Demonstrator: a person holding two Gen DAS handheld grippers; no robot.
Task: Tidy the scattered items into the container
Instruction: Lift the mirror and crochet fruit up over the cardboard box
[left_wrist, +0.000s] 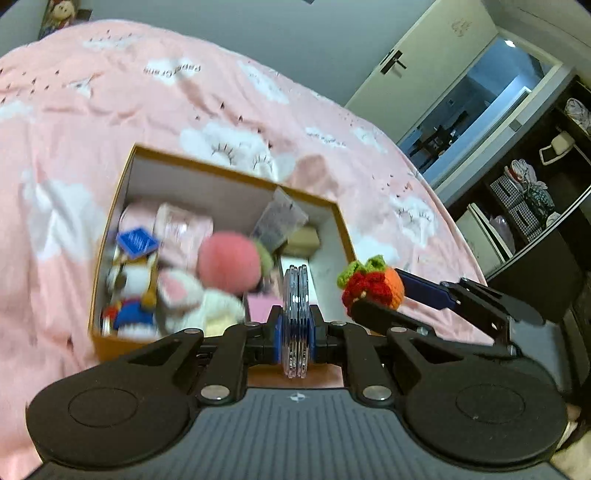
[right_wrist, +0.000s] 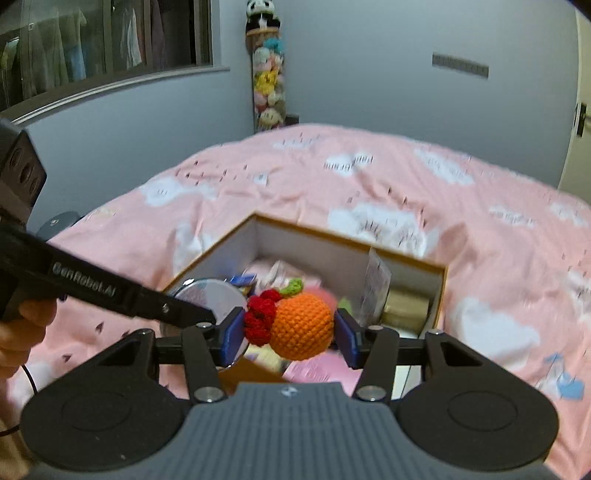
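Your box (left_wrist: 110, 343) on the bed (left_wrist: 184, 103) already holds several toys. Your left claw (left_wrist: 295, 325) is clamped on a round compact mirror (left_wrist: 295, 295) and your right claw (right_wrist: 290, 328) on a crocheted orange (right_wrist: 303, 325), both above the box. Both are yet to go in.

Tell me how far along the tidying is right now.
Mostly done: the box already holds plush toys and packets. In hand: the left gripper clamps a round compact mirror, and the right gripper holds a crocheted orange. Left: dropping both in.
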